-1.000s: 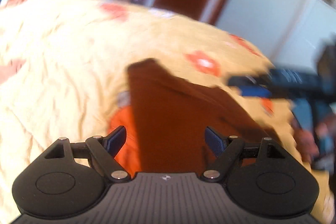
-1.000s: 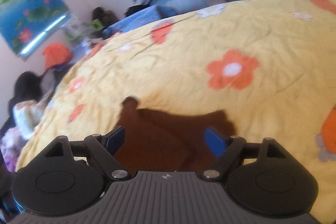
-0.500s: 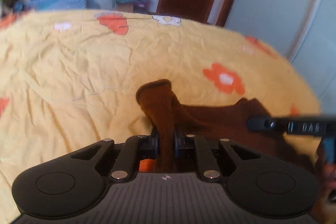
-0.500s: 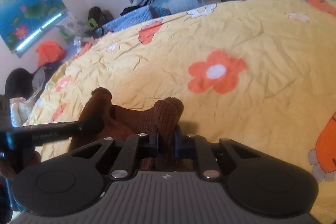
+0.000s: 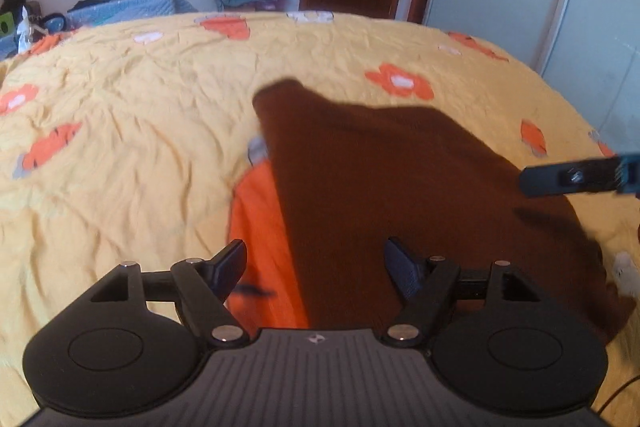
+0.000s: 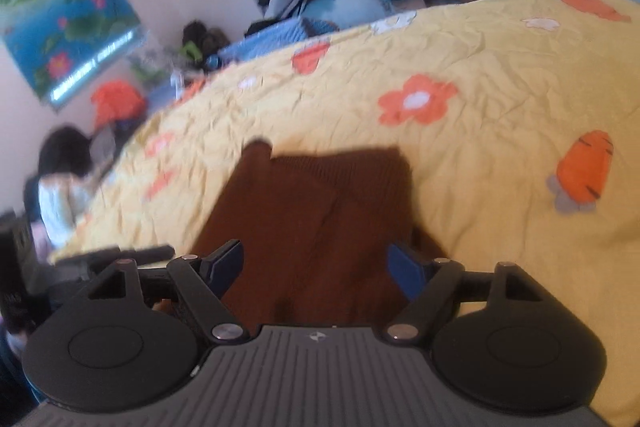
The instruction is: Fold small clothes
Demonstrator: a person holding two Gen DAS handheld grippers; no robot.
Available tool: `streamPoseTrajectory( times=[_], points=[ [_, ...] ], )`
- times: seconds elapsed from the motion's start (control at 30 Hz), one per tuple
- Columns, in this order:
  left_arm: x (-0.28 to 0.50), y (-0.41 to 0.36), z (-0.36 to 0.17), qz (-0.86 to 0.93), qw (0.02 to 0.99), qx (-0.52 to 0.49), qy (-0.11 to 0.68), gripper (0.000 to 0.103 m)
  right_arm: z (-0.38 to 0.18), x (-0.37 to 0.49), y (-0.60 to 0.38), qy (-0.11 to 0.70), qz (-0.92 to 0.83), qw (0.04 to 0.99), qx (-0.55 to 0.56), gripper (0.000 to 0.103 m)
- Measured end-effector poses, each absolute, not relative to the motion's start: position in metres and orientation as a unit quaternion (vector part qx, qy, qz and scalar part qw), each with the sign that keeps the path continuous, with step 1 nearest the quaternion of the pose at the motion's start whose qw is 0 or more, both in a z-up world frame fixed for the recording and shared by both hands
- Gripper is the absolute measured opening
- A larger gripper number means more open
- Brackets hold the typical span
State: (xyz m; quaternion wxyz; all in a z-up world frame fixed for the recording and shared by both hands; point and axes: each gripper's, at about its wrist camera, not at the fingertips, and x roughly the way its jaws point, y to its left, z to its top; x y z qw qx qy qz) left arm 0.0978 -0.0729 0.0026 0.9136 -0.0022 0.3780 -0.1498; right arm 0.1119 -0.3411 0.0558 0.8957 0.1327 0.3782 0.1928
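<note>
Lying flat near the bed's [image 5: 120,187] front edge, the brown garment [image 5: 400,187] is sitting released while both left tongs [image 5: 316,263] and right tongs [image 6: 316,263] are spreading wide, gripping nothing.

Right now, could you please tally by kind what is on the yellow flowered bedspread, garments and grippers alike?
Brown knitted garment: 1
Yellow flowered bedspread: 1
Black two-finger grippers: 2, the left gripper and the right gripper, both with jaws opening and nothing between them
Total: 4
</note>
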Motion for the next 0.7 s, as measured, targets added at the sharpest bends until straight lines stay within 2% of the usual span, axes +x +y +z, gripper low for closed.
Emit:
streamPoseTrajectory(
  times=[0.1,0.17,0.47,0.7],
  points=[
    [0.095,-0.071,-0.004,-0.139,0.914,-0.031,0.38,0.076,0.038,0.109,-0.322,0.397,0.164,0.901,0.06,0.081],
    [0.097,-0.067,-0.007,-0.136,0.912,-0.047,0.384,0.078,0.029,0.111,-0.317,0.396,0.156,0.904,0.039,0.088],
    [0.092,-0.068,-0.008,-0.128,0.915,-0.049,0.38,0.078,0.021,0.103,-0.318,0.388,0.163,0.906,0.048,0.102],
    [0.092,-0.069,-0.008,-0.128,0.916,-0.049,0.378,0.078,0.018,0.1,-0.313,0.38,0.16,0.91,0.043,0.103]
  ],
)
